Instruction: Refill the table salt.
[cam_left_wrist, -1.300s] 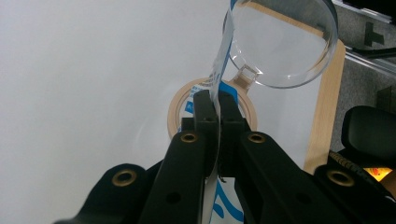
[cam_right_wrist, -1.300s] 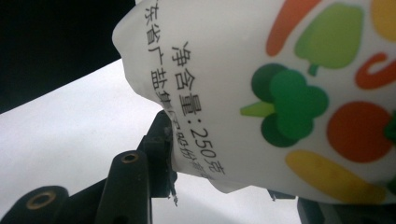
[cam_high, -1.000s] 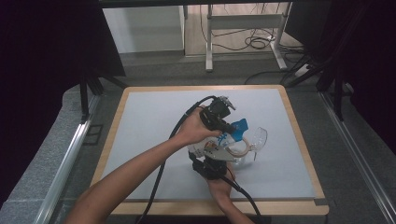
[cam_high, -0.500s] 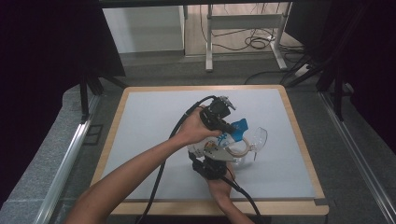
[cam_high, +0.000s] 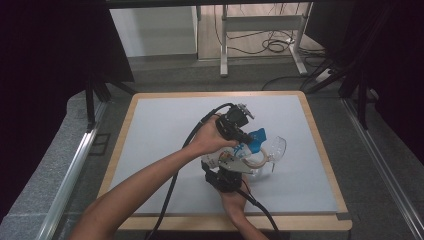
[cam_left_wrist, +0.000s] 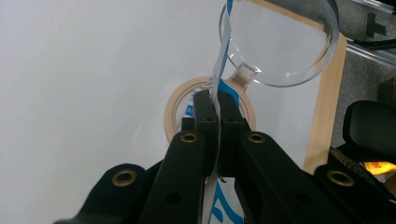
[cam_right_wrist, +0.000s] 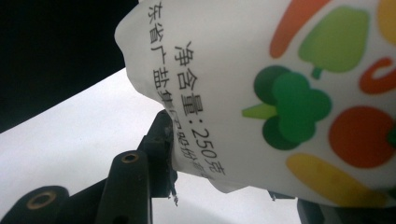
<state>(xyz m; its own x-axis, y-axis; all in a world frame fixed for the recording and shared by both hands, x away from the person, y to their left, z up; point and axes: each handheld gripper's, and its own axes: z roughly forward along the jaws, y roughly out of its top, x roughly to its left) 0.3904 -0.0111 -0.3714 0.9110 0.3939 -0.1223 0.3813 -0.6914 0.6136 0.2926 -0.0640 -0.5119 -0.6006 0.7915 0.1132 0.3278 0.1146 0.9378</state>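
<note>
Both grippers hold a white plastic bag printed with vegetables (cam_right_wrist: 289, 93) mid-bench (cam_high: 165, 115), beside a clear plastic jar lid (cam_left_wrist: 280, 42). Left gripper (cam_left_wrist: 213, 105) jaws pinched shut on its blue-and-white top edge; right gripper (cam_right_wrist: 224, 186) jaws partway closed around its body. Step in hand seems opening; next calls for pulling apart steadily.

R gripper (cam_right_wrist: 224, 186) clamps white printed pouch (cam_right_wrist: 280, 93) w/ veg pics.
</note>
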